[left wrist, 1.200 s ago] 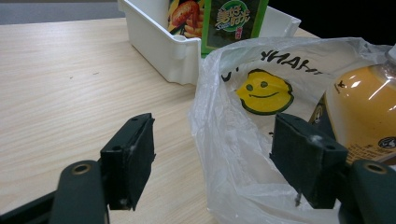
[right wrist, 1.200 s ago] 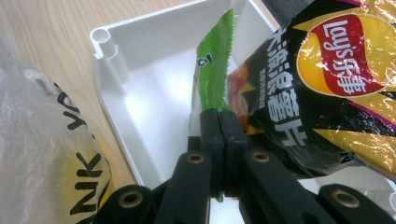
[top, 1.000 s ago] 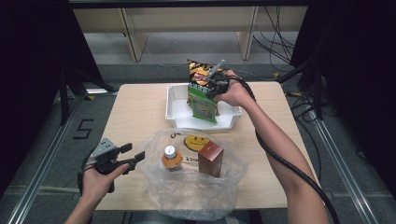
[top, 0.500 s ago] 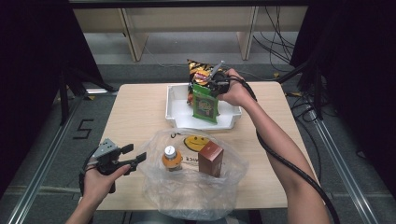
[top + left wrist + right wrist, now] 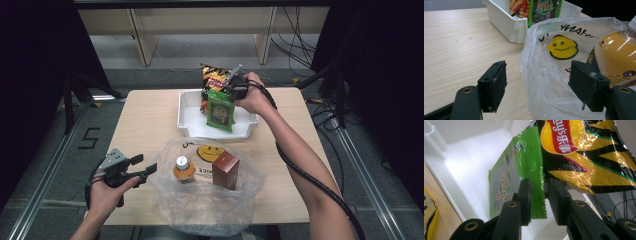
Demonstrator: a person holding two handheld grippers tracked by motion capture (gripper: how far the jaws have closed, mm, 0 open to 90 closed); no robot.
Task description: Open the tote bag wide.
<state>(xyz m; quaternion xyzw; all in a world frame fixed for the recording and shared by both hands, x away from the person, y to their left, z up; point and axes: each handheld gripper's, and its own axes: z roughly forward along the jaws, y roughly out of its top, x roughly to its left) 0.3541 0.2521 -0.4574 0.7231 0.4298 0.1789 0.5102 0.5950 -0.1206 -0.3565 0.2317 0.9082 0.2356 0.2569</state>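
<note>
Little has shifted since the earlier frames: both hands keep their places, and the change lies at the right tool point(image 5: 537, 195), whose jaws have just been opening. Seen along that tool, the edge of the green snack packet point(image 5: 524, 170) stands in the gap between the jaws; one jaw lies against it, the other stands a little apart, so the pinch looks loosened. From above, the green packet point(image 5: 220, 111) stands nearly upright just below this tool point(image 5: 231, 86), inside the white bin point(image 5: 190, 115). Right behind the packet, touching it, leans the yellow and black chip bag point(image 5: 589, 152), its top rising past the tool.

Nearer the person, the left tool point(image 5: 149, 169) hovers at the surface's front corner with its jaws spread wide and nothing pinched. In its own view, the rim of the clear plastic bag point(image 5: 544, 75) with the smiley face sits between the spread jaws, closer to one of them, without being pressed by either. Just beyond that tool, inside the bag, stand an orange bottle point(image 5: 184, 169) and a brown box point(image 5: 226, 170), side by side. The wooden surface point(image 5: 145, 125) carries bin and bag near each other.
</note>
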